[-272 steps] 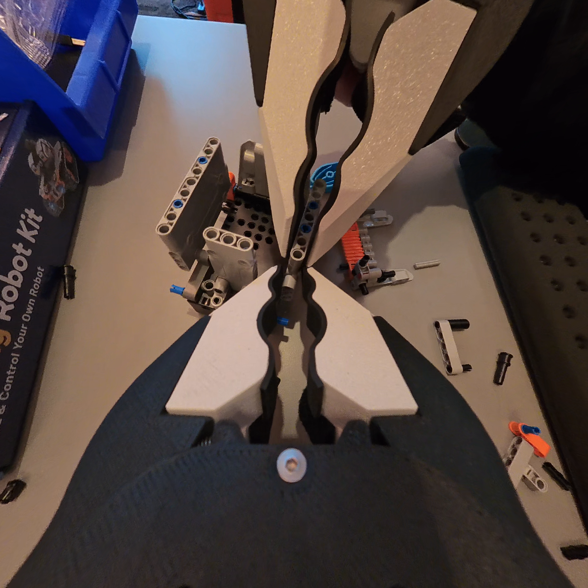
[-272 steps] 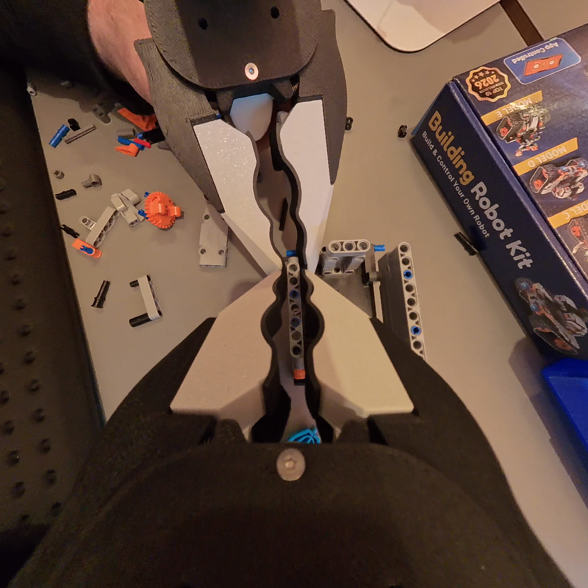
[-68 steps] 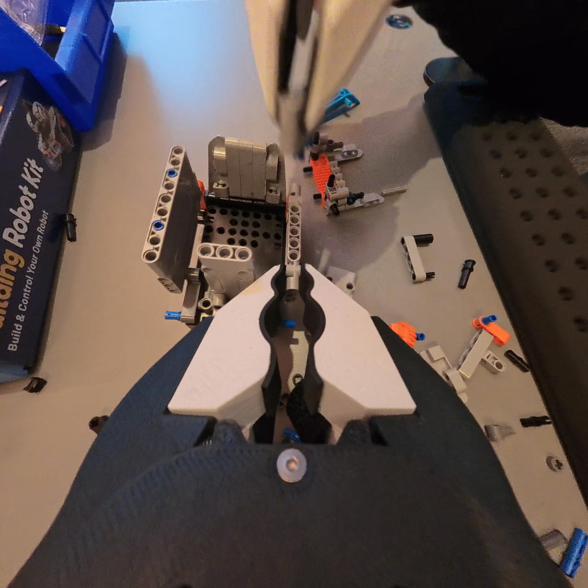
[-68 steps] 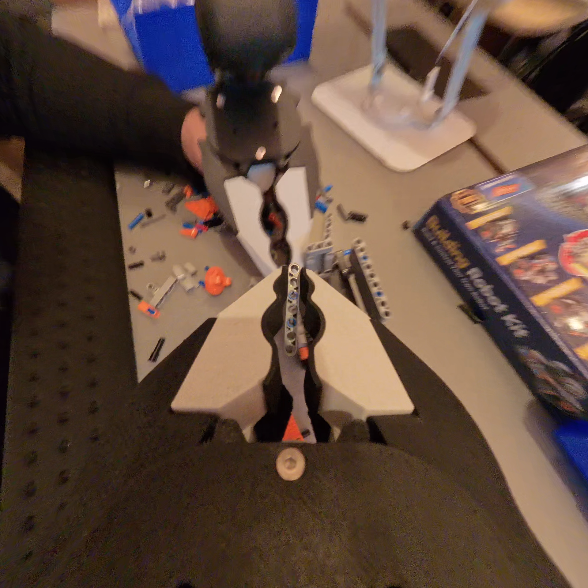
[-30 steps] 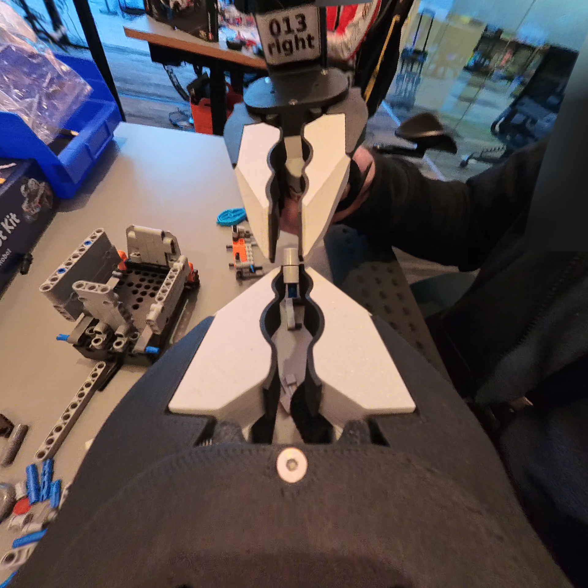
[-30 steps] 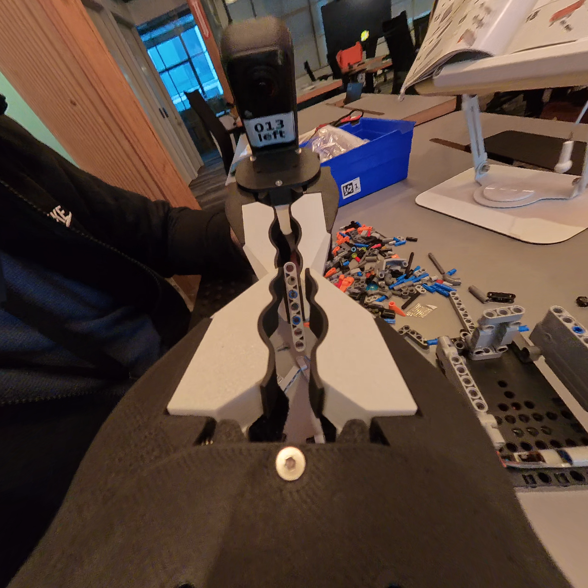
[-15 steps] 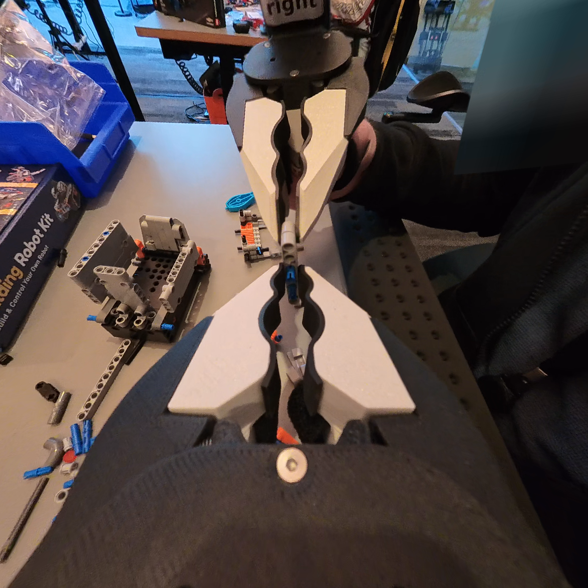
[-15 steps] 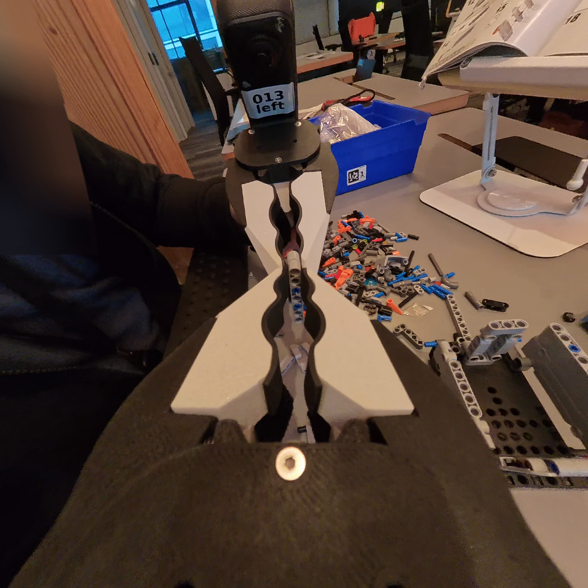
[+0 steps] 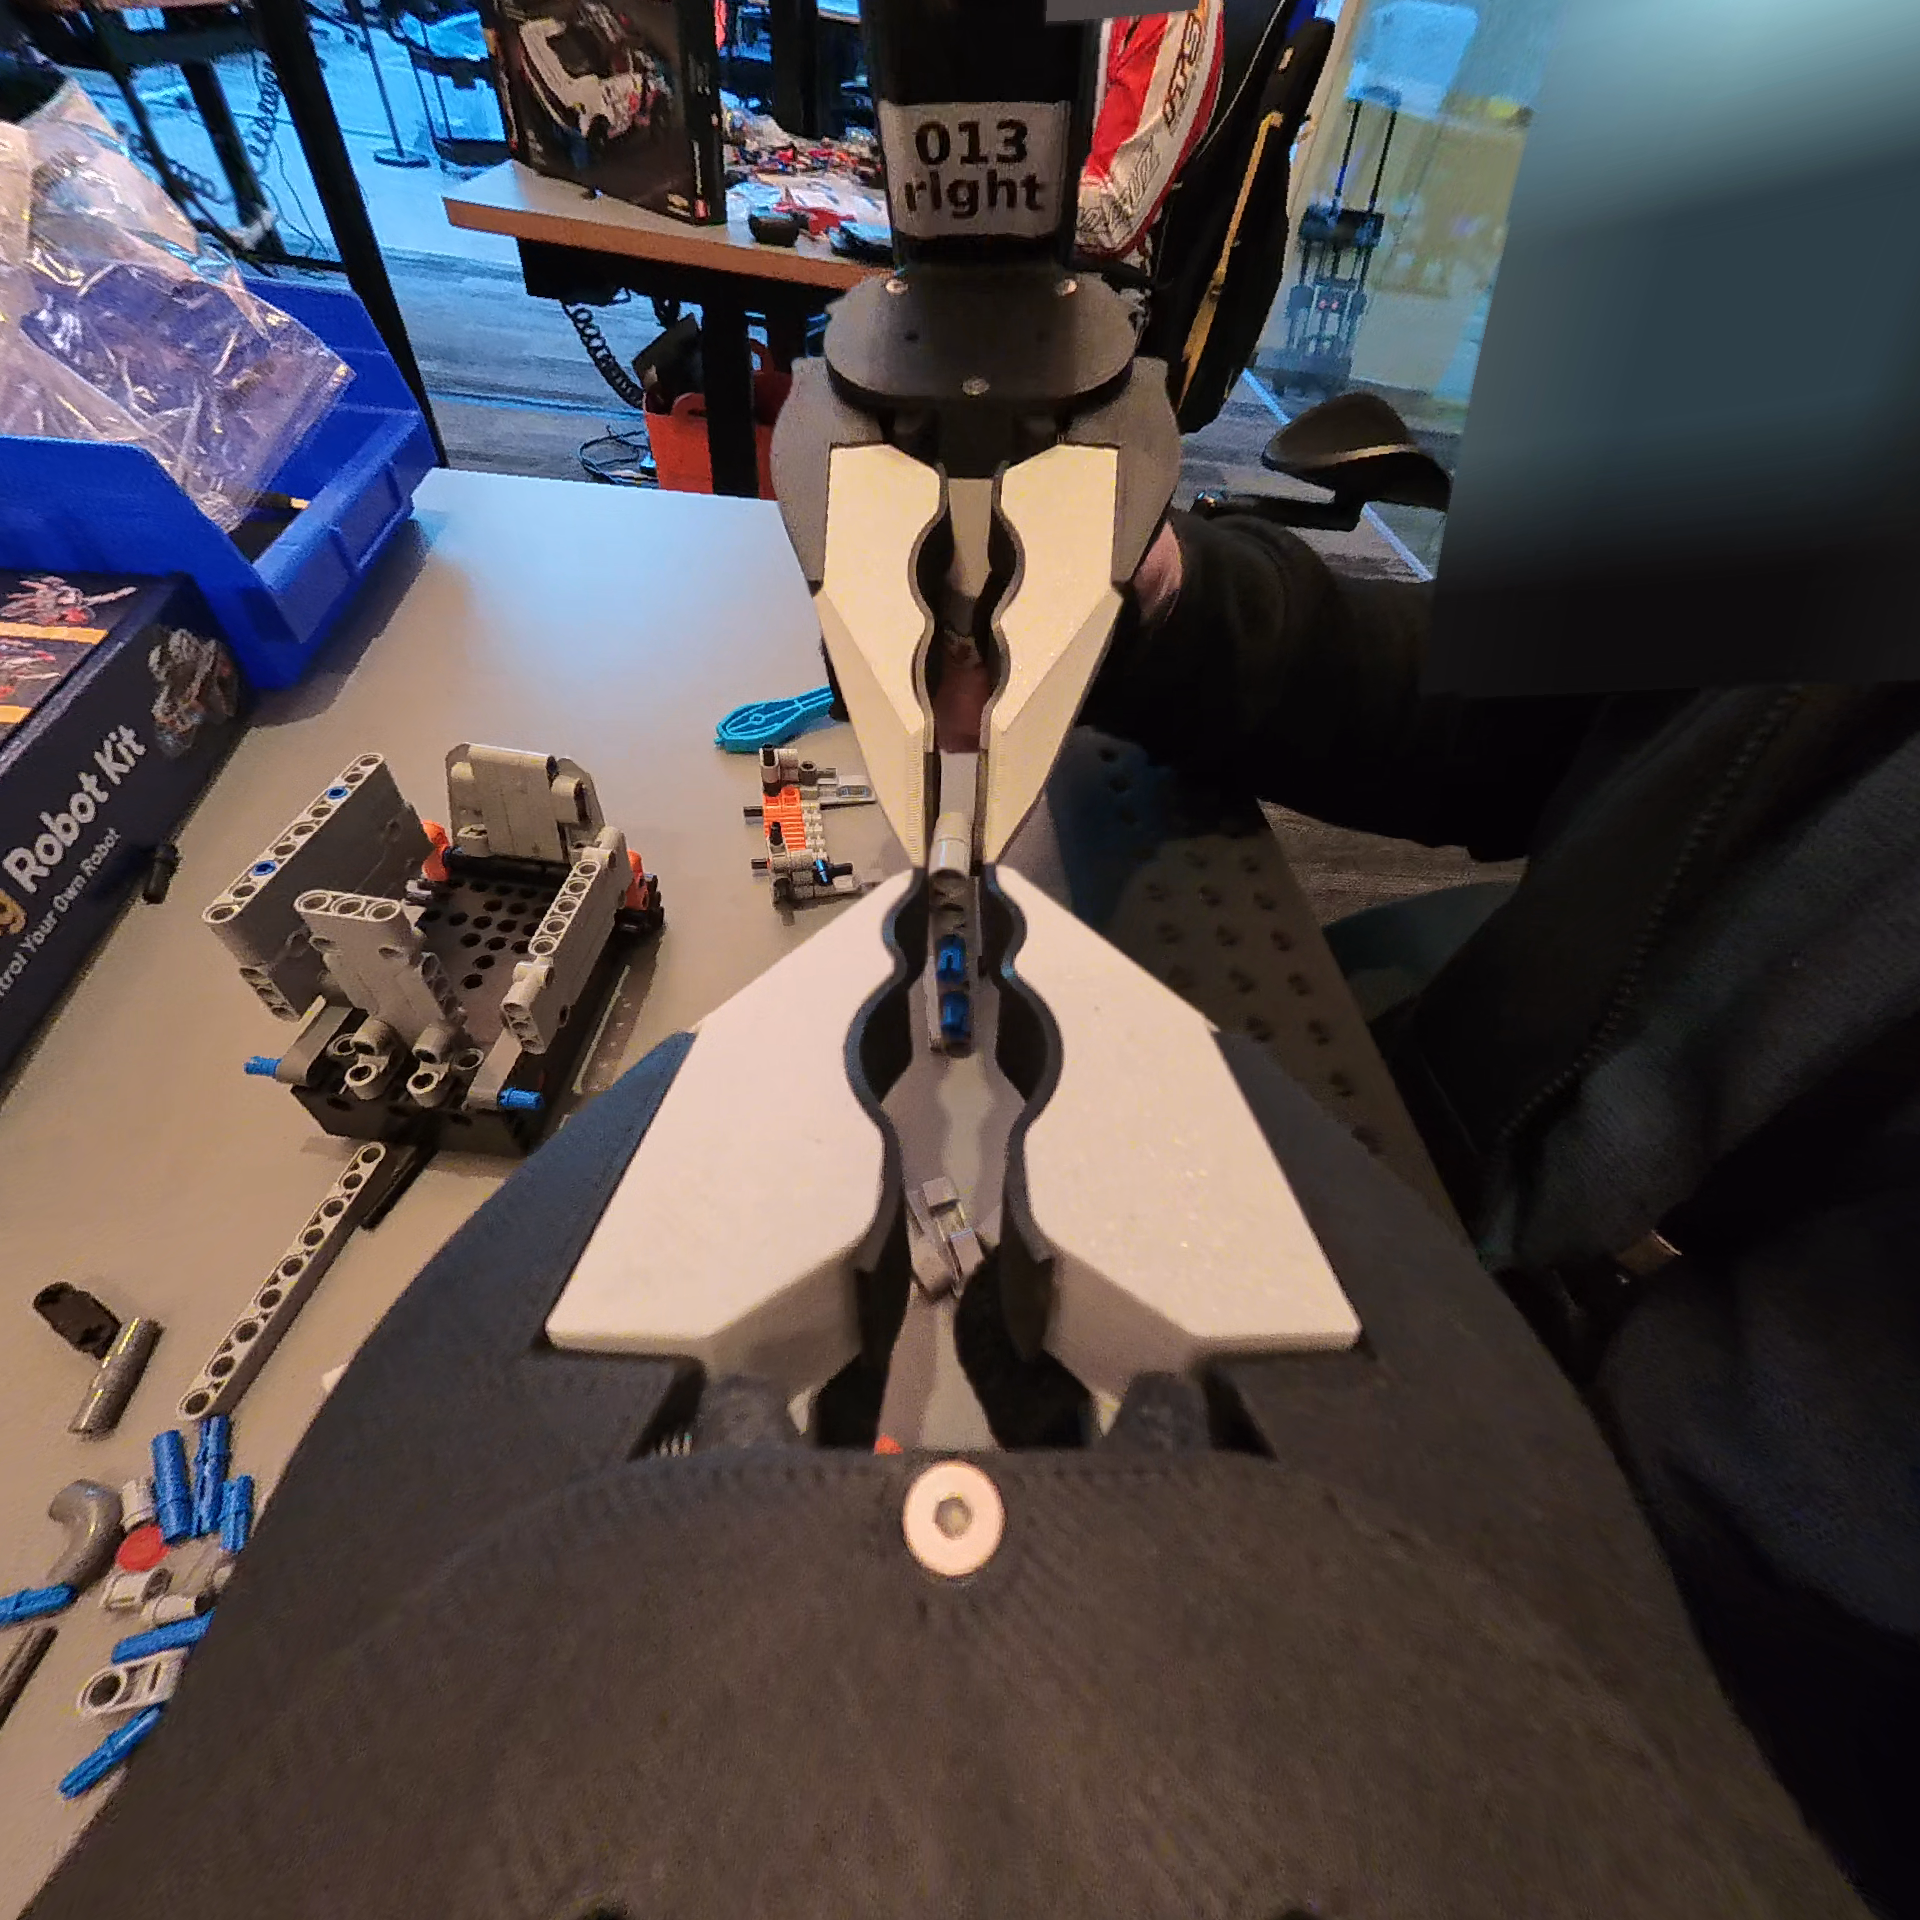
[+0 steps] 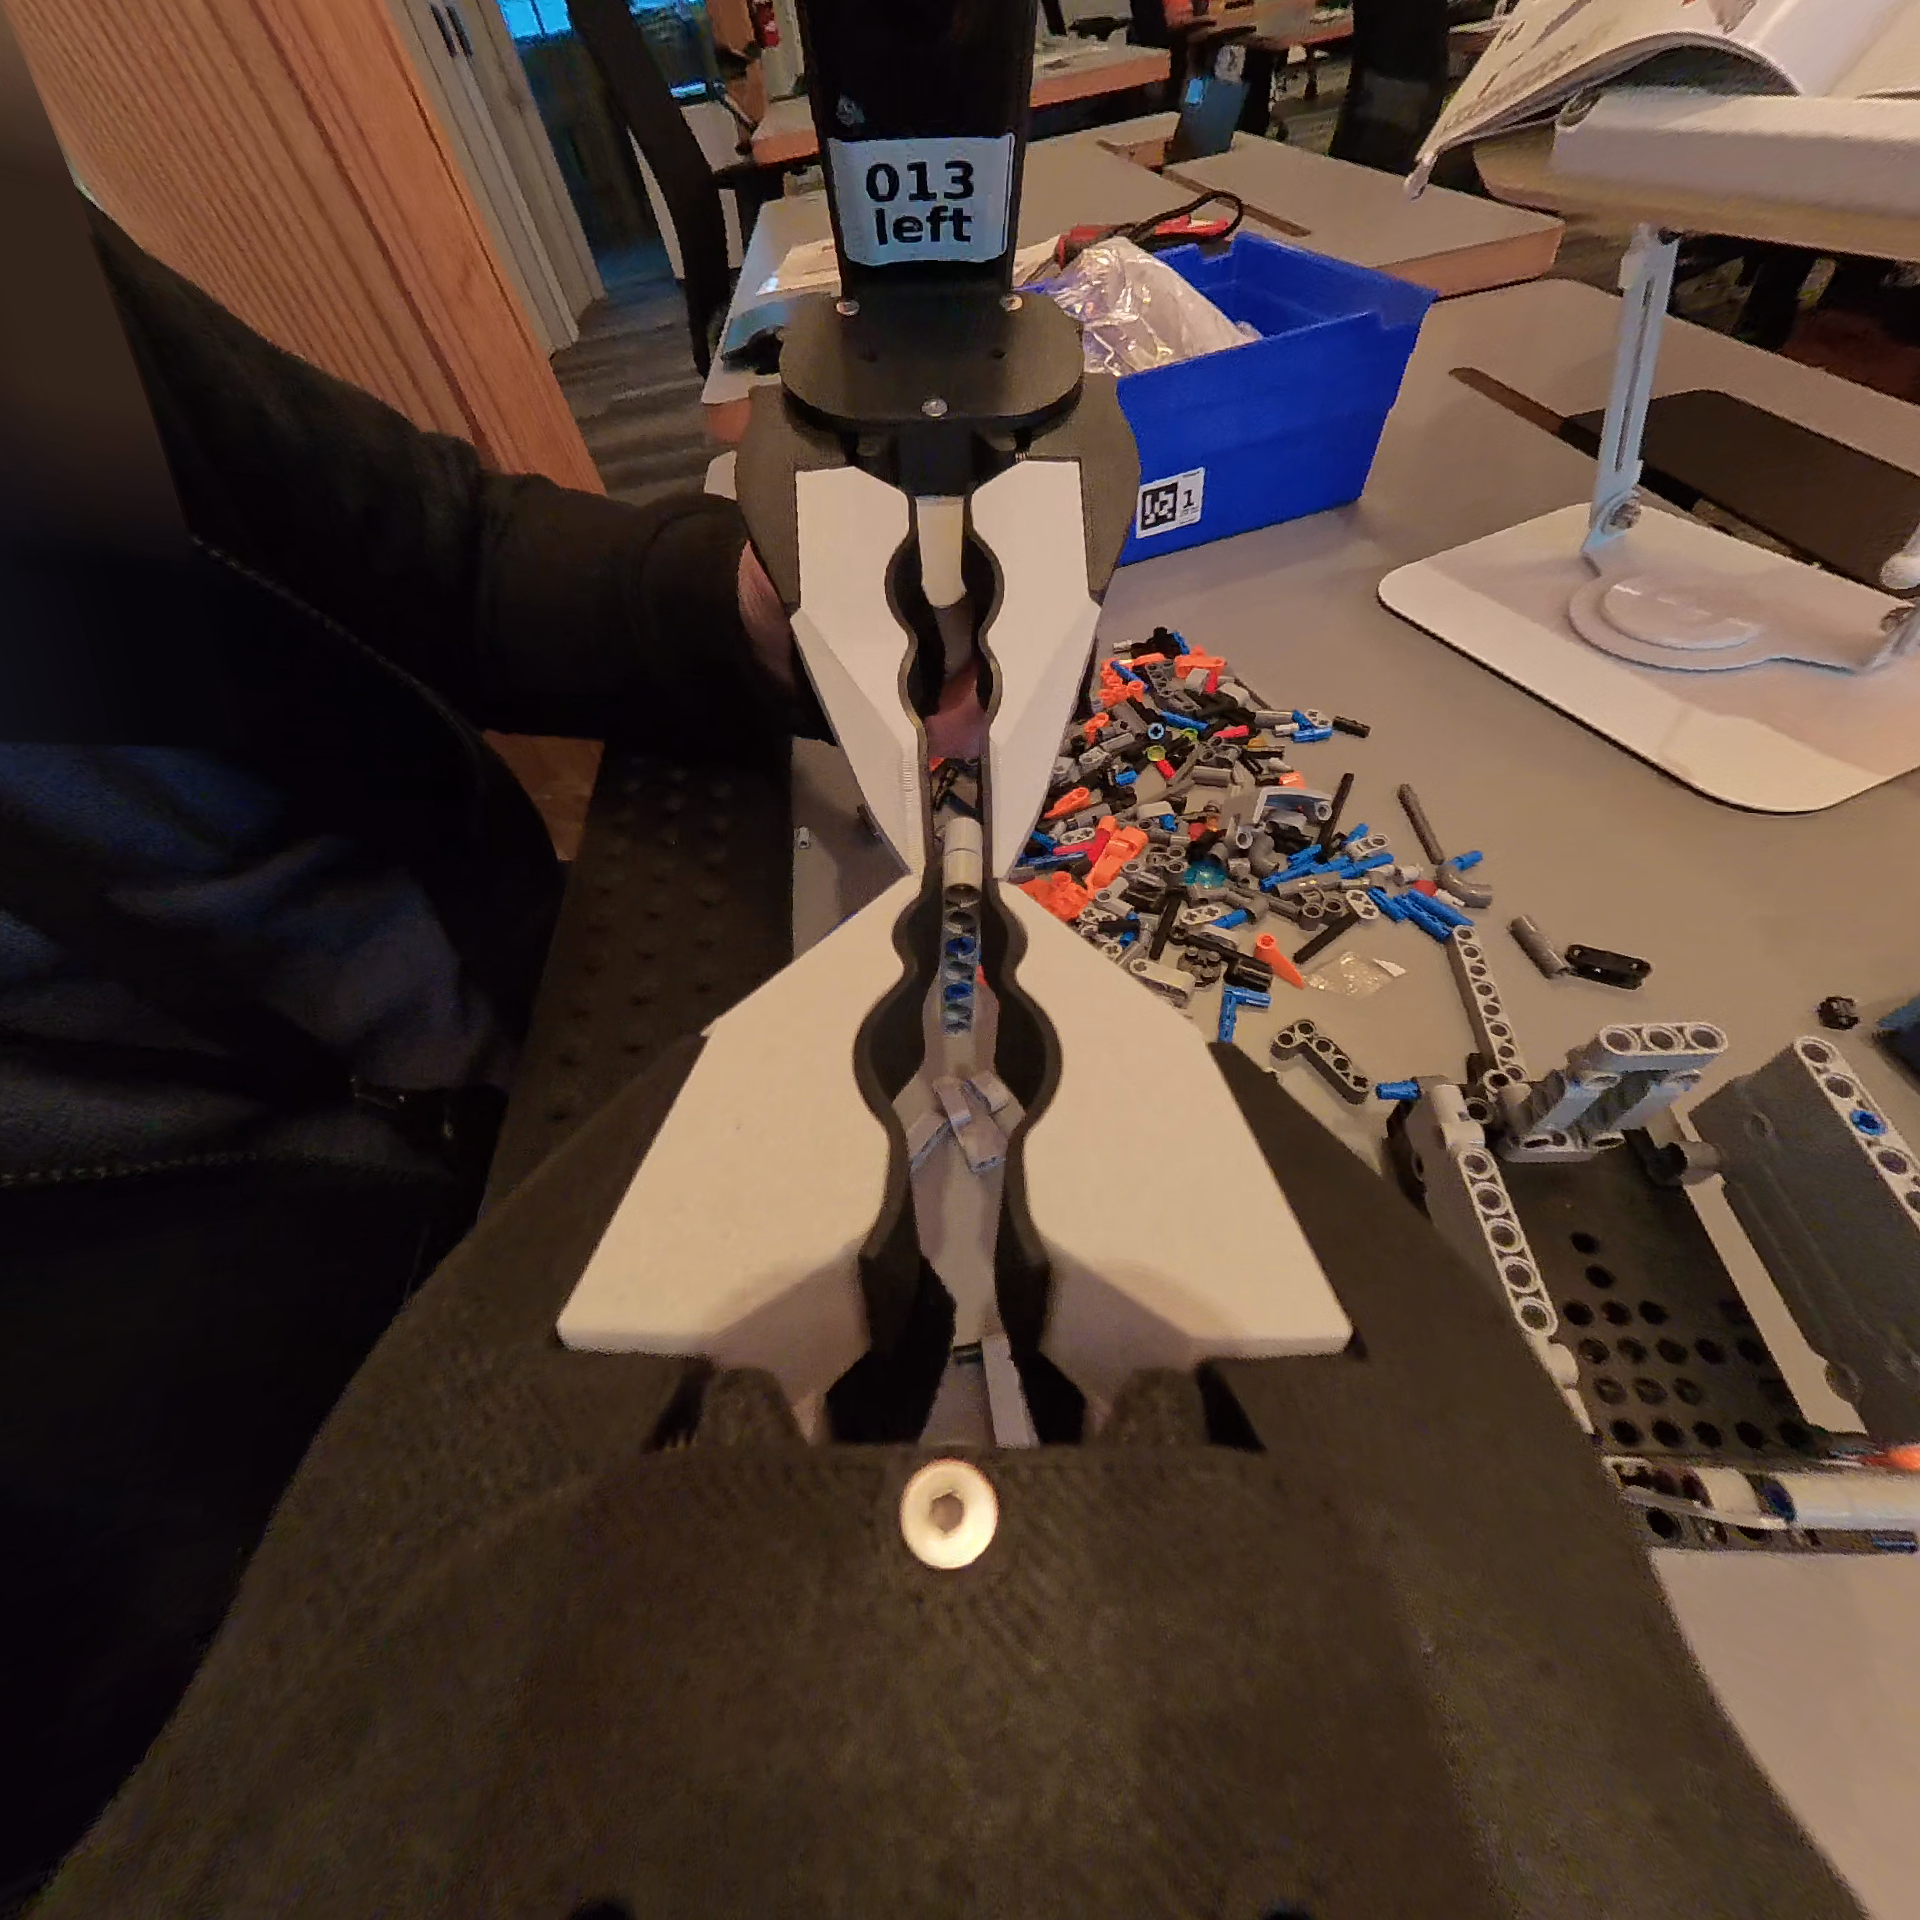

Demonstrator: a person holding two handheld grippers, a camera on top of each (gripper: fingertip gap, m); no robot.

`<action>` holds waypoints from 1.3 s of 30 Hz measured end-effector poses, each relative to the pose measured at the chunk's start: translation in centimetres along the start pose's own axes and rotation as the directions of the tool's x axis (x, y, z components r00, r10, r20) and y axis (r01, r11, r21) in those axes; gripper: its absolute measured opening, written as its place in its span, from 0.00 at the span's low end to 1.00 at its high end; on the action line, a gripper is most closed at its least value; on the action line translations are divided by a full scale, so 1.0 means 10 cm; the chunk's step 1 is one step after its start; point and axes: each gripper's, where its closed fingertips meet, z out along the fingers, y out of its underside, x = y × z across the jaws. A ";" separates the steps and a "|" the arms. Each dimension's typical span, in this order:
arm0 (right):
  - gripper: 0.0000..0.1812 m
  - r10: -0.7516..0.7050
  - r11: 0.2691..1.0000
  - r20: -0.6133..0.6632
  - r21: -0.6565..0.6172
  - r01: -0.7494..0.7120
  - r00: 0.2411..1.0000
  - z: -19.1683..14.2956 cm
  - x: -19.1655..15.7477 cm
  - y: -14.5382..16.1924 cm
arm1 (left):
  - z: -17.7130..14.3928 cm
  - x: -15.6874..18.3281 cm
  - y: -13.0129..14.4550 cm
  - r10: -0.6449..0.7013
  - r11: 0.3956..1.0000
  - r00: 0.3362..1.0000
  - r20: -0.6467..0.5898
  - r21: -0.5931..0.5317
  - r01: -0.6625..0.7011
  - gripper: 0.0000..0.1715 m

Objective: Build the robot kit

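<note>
Grey beam (image 10: 961, 966) between both grippers' jaws.

Matt white fingers (image 9: 1143, 1164) — rough black shell; smooth plastic beam (image 10: 958, 966).

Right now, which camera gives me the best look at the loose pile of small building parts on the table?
The right wrist view: the pile of small orange, blue, grey and black parts lies in the open beyond the tool tips. The left wrist view catches only a few blue pins and grey connectors at its lower left edge, the rest hidden behind that tool's body.
</note>
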 end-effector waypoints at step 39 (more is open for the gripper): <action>0.03 0.104 0.991 0.046 0.076 -0.107 0.993 0.08 0.01 0.02 | -0.03 -0.02 -0.05 -0.126 0.985 0.991 -0.040 0.109 0.130 0.03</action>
